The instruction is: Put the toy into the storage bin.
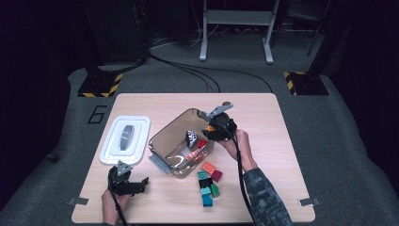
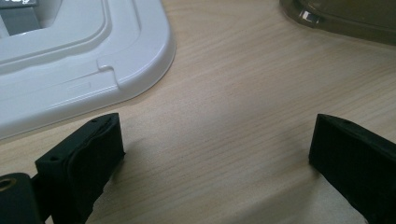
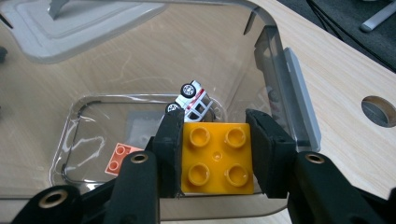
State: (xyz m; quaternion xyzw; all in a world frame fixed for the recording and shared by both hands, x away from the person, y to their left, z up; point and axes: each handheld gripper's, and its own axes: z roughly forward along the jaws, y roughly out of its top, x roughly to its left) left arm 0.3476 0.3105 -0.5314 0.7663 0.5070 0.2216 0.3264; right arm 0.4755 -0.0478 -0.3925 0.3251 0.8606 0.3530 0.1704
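Observation:
A yellow four-stud brick [image 3: 217, 158] sits between the jaws of my right gripper [image 3: 215, 126], which is shut on it. The brick hangs over the right side of a clear plastic bin [image 3: 275, 79]. Inside the bin lie a white toy car [image 3: 191, 100] on its side and a salmon brick [image 3: 120, 157]. From above, the right gripper [image 1: 208, 133] is at the bin's [image 1: 162, 136] right rim, above the toy car [image 1: 190, 138]. My left gripper [image 1: 140, 185] rests low at the table's front left, open, with bare wood between its fingers [image 2: 88, 154].
A white lid [image 1: 126, 139] lies flat left of the bin, and its corner [image 2: 84, 60] is just ahead of the left gripper. Several loose bricks [image 1: 209, 181] in red, green, teal and magenta lie in front of the bin. A bin corner [image 2: 345, 18] shows far right.

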